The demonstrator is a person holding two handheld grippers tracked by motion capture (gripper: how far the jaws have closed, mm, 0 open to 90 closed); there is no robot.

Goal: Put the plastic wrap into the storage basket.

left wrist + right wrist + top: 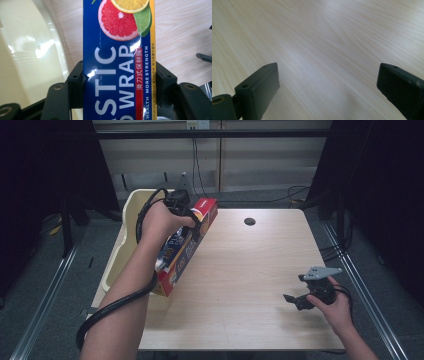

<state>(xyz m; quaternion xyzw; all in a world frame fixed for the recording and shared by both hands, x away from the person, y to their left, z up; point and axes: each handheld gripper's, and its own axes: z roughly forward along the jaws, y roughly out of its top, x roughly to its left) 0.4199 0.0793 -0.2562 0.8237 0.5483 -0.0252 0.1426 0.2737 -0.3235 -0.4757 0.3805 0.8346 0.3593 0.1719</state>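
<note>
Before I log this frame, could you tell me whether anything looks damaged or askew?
The plastic wrap box looks slightly dented where the left gripper clamps it, and it hangs tilted beside the cream tub. Nothing else stands out.

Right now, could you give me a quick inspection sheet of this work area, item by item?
Surface: light wooden table with a small dark hole near its far edge.
Job's things: a long blue plastic wrap box, held slanted above the table's left edge; a cream tub beside that edge.
Clutter: nothing seen.
Grippers: left gripper shut on the box; right gripper open with nothing between its jaws, low over bare table.
Cables: a black cable loops under the left forearm; more trail on the floor behind.
Surroundings: grey floor, metal rails, dark curtains.
</note>
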